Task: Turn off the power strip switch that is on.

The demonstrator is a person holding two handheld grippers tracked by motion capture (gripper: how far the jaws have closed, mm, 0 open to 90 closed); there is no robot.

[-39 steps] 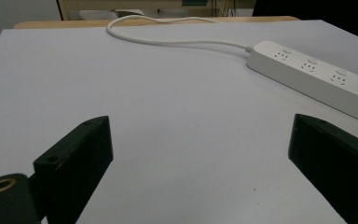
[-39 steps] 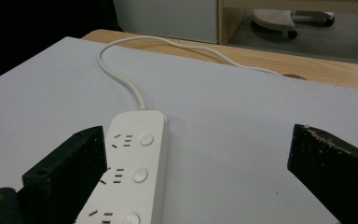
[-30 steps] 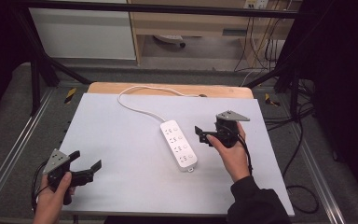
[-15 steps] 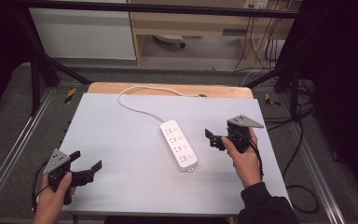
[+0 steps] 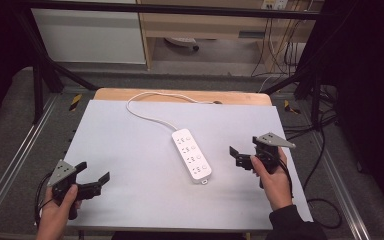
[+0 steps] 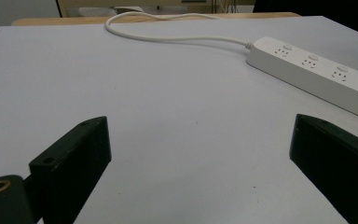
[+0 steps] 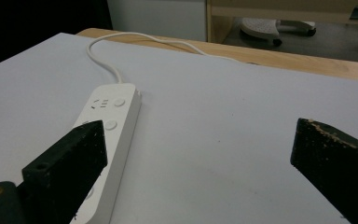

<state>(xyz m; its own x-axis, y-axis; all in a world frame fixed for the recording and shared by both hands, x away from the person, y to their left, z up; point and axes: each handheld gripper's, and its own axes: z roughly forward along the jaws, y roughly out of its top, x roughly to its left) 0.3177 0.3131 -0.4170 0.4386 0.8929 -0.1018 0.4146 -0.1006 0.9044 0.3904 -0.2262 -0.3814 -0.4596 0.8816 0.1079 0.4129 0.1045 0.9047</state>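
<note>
A white power strip (image 5: 191, 155) is lying flat near the middle of a pale grey table (image 5: 130, 150), angled so that its far end is pointing toward the back left and its near end toward the person. Its white cord (image 5: 147, 107) is curling away from the far end in a loop and running toward the wooden back edge (image 5: 180, 96) of the table.

The right gripper (image 5: 242, 156) is hovering just to the right of the strip's near end, close beside it but not touching, with its jaws standing wide apart and holding nothing. In the right gripper view, the strip (image 7: 103, 144) is passing behind the left jaw while bare table is showing between the two jaws.

The left gripper (image 5: 94, 177) is sitting low near the front left corner of the table, well apart from the strip, its jaws likewise spread wide and empty. In the left gripper view, the strip (image 6: 317, 74) is lying off to the upper right, beyond the open jaws. A hand (image 5: 275, 182) is gripping each tool from the near edge.
</note>
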